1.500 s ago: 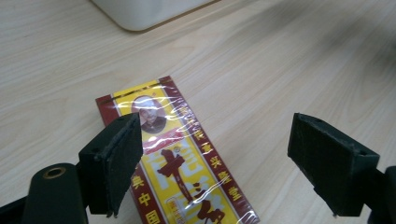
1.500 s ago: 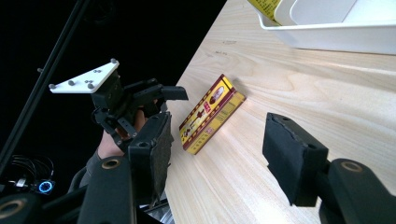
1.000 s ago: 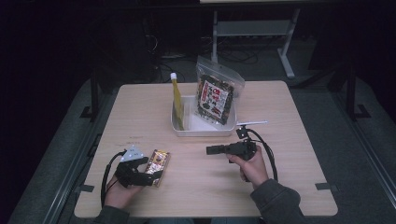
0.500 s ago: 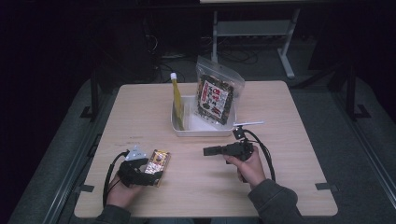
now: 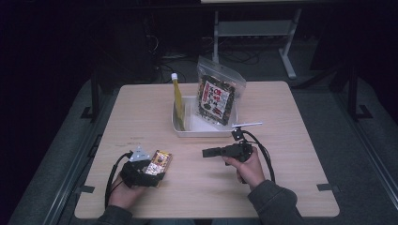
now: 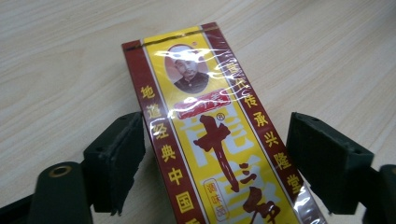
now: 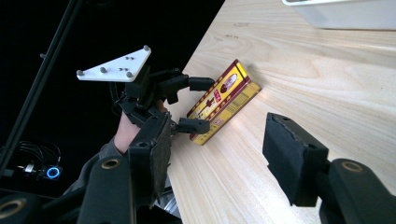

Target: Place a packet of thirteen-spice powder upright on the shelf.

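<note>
White tray (image 5: 202, 130) mid-table: yellow bottle (image 5: 178, 96) and snack bag (image 5: 217, 98) standing inside. Nearer than tray, toward its left: red-yellow box (image 6: 212, 140) flat on table, between left gripper (image 5: 141, 172), jaws just closing, left pad touching, right apart. Right gripper (image 5: 220, 152) below tray, level, spread, empty.

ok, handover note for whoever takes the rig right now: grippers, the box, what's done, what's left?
Left hand-held gripper: jaws astride the red-and-yellow box, which lies flat on the table at its near-left; they have just been closing, with gaps showing at both pads, so no grip yet.
Right hand-held gripper: open, holding nothing, idle mid-table.
White tray: holds a yellow bottle and a snack bag.
Done: box straddled.
Left, probably: close, lift, move box to the tray.
</note>
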The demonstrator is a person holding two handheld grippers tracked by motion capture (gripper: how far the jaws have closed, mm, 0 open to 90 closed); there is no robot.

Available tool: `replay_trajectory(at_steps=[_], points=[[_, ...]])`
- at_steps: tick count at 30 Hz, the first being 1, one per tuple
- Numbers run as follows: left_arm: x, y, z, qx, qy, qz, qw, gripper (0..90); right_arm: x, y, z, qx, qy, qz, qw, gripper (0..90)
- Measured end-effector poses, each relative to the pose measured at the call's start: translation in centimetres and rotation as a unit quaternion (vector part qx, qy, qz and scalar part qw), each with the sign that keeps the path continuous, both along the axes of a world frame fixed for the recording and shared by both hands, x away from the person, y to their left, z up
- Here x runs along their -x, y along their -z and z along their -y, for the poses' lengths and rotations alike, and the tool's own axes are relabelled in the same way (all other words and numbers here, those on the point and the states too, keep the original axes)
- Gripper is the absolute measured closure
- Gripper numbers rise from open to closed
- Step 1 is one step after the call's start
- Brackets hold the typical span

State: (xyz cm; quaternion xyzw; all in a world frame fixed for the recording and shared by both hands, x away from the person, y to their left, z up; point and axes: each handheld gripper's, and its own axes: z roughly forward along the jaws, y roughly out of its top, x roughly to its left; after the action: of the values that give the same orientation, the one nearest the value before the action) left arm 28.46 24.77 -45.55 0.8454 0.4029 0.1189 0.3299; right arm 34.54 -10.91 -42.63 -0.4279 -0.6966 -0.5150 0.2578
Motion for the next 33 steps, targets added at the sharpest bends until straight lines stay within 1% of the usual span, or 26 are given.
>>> replay_trajectory(at_steps=[3,4,8,10,11,14,16,20,25,27,31,33], points=[[0.1,0.0,0.1,-0.006,0.0,-0.001,1.0,24.9,0.0,0.1,-0.2,0.002,-0.002,0.0,1.0,40.9],[0.1,-0.1,0.1,-0.007,0.001,-0.001,1.0,27.7,0.0,0.1,-0.3,0.003,-0.003,-0.001,1.0,40.9],[0.1,-0.2,0.1,-0.011,0.004,-0.001,0.9999,31.5,0.0,0.3,-0.6,0.009,-0.008,-0.001,0.9999,40.8],[0.1,-0.3,0.2,-0.014,0.004,-0.002,0.9999,31.7,0.0,0.3,-0.7,0.011,-0.01,-0.002,0.9999,40.8],[0.1,-0.3,0.2,-0.015,0.004,-0.002,0.9999,31.9,0.0,0.4,-0.8,0.016,-0.012,-0.002,0.9998,40.7],[0.2,-0.4,0.4,-0.023,0.008,0.003,0.9997,32.1,-0.1,0.4,-0.9,0.019,-0.014,0.0,0.9997,40.7],[0.2,-0.6,0.5,-0.019,0.013,0.005,0.9997,32.1,-0.1,0.5,-1.0,0.022,-0.014,-0.001,0.9997,40.7],[0.5,-1.1,0.9,-0.009,0.026,0.017,0.9995,32.1,-0.2,0.5,-1.1,0.029,-0.015,-0.001,0.9995,40.7],[0.8,-1.8,1.7,0.004,0.045,0.035,0.9983,32.1,-0.4,0.6,-1.2,0.039,-0.015,-0.003,0.9991,40.7],[1.0,-1.9,2.0,0.009,0.051,0.039,0.9979,32.1,-0.5,0.6,-1.2,0.041,-0.015,-0.005,0.999,40.7],[1.2,-2.2,2.5,0.012,0.066,0.044,0.9968,32.2,-0.8,0.4,-1.5,0.057,-0.02,-0.003,0.9982,41.0],[1.3,-2.4,2.8,0.017,0.071,0.046,0.9963,32.1,-0.9,0.3,-1.6,0.06,-0.021,0.0,0.998,41.1]])
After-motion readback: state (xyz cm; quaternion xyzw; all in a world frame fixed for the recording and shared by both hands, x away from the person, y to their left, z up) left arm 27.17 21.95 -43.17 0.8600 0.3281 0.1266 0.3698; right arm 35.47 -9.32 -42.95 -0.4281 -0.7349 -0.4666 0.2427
